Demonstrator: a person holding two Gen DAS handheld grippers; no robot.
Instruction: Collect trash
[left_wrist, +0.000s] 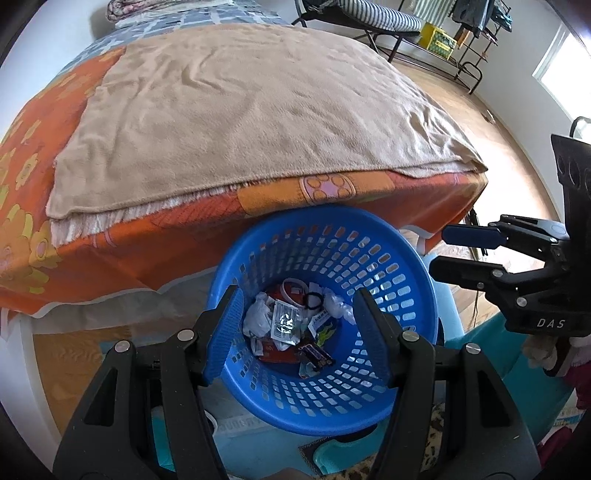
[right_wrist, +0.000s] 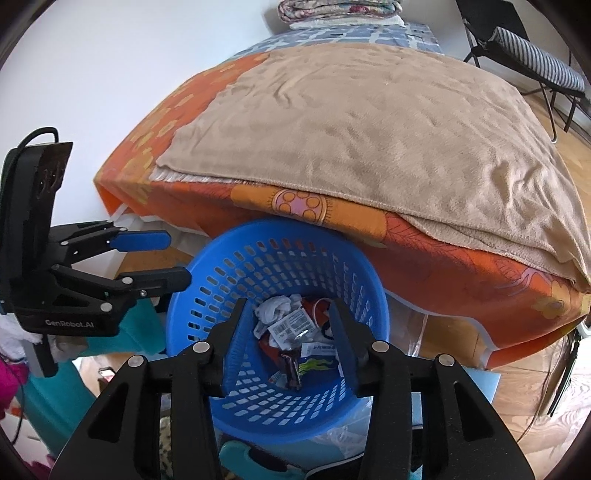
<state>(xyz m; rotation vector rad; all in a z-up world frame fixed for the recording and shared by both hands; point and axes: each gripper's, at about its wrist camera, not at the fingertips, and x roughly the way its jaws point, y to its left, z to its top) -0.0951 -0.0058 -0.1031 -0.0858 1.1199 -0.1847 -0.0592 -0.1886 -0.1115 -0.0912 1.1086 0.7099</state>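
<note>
- Blue basket (left_wrist: 325, 236): near rim hidden behind the left gripper (left_wrist: 299, 314) in the left wrist view; base out of sight in both views.
- Trash in basket (left_wrist: 291, 325): wrappers and crumpled white scraps overlap; print too small to read; lower pieces buried.
- Right gripper (right_wrist: 288, 325): fingers (right_wrist: 236, 332) cover the trash pile's edges in the right wrist view.
- Bed (right_wrist: 461, 273): far end partly cut off; legs hidden by the orange cover.
- Folded bedding (right_wrist: 340, 11): top cropped by the frame edge.
- Floor items beneath the basket: mostly blocked, unidentifiable.

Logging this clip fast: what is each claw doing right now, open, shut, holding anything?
Left claw: open, empty, above the blue basket.
Right claw: open, empty, above the same basket.
</note>
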